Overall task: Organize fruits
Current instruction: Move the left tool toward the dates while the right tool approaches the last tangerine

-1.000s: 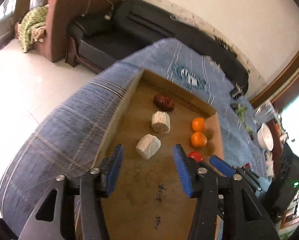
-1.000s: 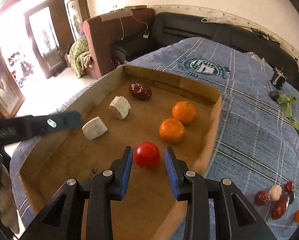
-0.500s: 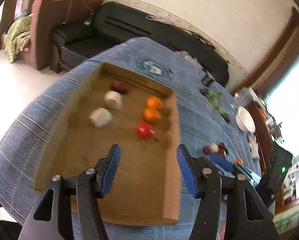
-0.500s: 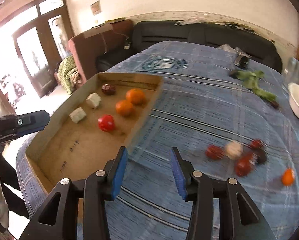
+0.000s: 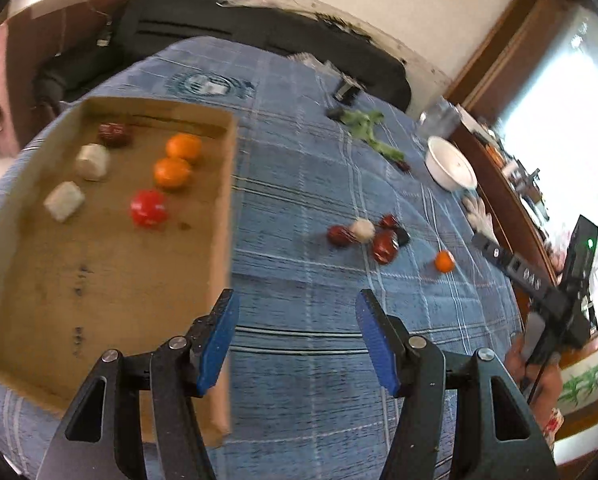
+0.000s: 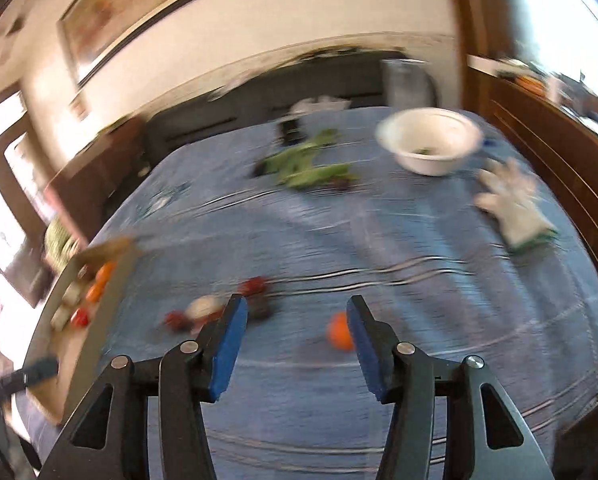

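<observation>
A cardboard tray (image 5: 223,216) on the blue cloth holds a red tomato (image 5: 148,209), two oranges (image 5: 172,172), two white chunks (image 5: 64,201) and a dark red date (image 5: 114,133). Loose fruit lies on the cloth to its right: dark red dates (image 5: 383,241), a white piece (image 5: 363,228) and a small orange (image 5: 444,261). My left gripper (image 5: 297,340) is open and empty, over the tray's right front corner. My right gripper (image 6: 293,344) is open and empty, above the cloth; the small orange (image 6: 339,335) lies just inside its right finger, the dates (image 6: 255,288) by its left finger. The right view is blurred.
A white bowl (image 5: 451,164) (image 6: 431,146), a white glove (image 6: 513,204) and green leaves (image 6: 309,166) lie further back on the table. A glass jar (image 6: 405,82) stands at the far edge. A dark sofa (image 5: 235,32) is behind the table.
Both grippers have swung right, away from the tray toward the loose fruit. The right gripper, earlier around the tomato, has let it go in the tray and opened wider.
</observation>
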`<move>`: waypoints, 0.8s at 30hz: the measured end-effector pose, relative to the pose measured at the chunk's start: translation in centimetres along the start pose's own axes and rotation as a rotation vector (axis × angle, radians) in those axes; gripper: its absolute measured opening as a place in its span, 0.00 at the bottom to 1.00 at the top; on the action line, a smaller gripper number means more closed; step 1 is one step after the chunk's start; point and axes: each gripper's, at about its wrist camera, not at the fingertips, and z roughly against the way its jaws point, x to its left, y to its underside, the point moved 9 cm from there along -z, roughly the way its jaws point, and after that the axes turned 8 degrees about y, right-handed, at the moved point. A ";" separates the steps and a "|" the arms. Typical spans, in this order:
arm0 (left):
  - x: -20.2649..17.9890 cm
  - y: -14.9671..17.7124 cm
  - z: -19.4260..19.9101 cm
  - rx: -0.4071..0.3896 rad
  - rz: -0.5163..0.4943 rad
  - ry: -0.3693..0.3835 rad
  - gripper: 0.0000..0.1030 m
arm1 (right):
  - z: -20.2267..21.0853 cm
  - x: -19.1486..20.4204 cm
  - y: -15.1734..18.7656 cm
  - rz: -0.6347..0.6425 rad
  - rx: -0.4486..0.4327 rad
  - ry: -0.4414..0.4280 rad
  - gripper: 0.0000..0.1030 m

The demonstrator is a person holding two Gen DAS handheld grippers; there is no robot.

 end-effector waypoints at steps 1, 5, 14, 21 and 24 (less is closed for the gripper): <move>-0.5 0.2 -0.5 0.010 -0.012 0.003 0.58 | -0.5 -1.6 -0.2 -0.038 0.004 0.013 0.55; -2.8 0.5 -2.9 0.045 -0.083 0.010 0.58 | -2.2 -4.9 -0.3 -0.129 0.023 0.022 0.54; -8.3 0.2 -9.3 0.077 -0.283 0.032 0.58 | -5.0 -4.2 1.2 -0.082 0.074 -0.005 0.54; -9.9 -1.0 -14.1 0.083 -0.372 0.005 0.57 | -5.5 -3.1 1.7 -0.023 0.073 0.009 0.54; -9.5 -1.4 -15.3 0.092 -0.375 -0.009 0.45 | -5.7 -2.9 1.6 -0.014 0.075 0.008 0.53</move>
